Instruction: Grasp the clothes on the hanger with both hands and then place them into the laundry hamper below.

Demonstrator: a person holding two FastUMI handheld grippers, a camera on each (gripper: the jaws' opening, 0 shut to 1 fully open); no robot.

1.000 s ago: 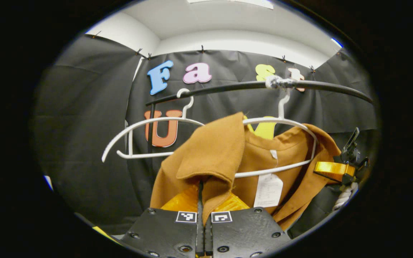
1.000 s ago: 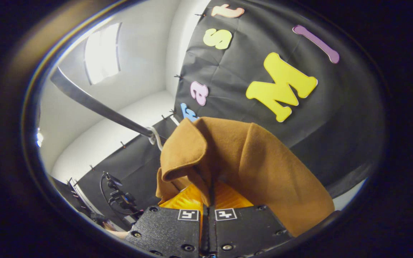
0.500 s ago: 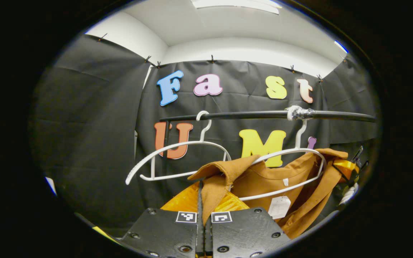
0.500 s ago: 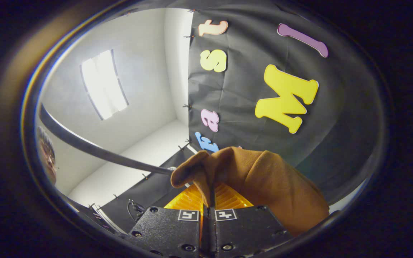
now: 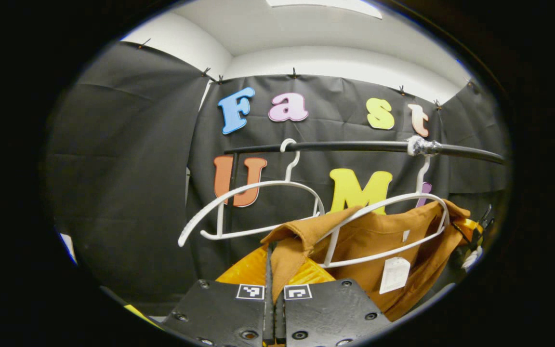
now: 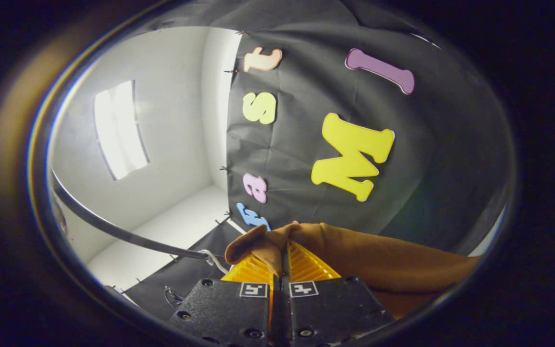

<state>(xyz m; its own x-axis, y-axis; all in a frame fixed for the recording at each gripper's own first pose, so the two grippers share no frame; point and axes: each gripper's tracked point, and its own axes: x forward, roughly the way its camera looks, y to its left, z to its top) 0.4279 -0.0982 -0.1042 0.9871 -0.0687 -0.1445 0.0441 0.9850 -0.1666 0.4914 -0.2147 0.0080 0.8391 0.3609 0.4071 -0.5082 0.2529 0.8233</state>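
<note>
Left gripper view: left gripper (image 5: 273,270) closed, fingers pinching collar of brown coat (image 5: 369,241). Coat partly on white hanger (image 5: 388,226) ahead-right; bare hanger (image 5: 253,207) ahead-left; both on black rail (image 5: 354,146).

Right gripper view: right gripper (image 6: 281,265) closed, pinching brown coat (image 6: 378,265), cloth trailing right. Rail (image 6: 113,229) at left.

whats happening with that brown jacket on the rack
A person works a hand-held gripper in each hand. The left hand-held gripper is shut on the collar of the brown cloth jacket, which partly hangs on a white plastic hanger on the black rail. The right hand-held gripper is shut on another fold. An empty white hanger hangs beside it.
</note>
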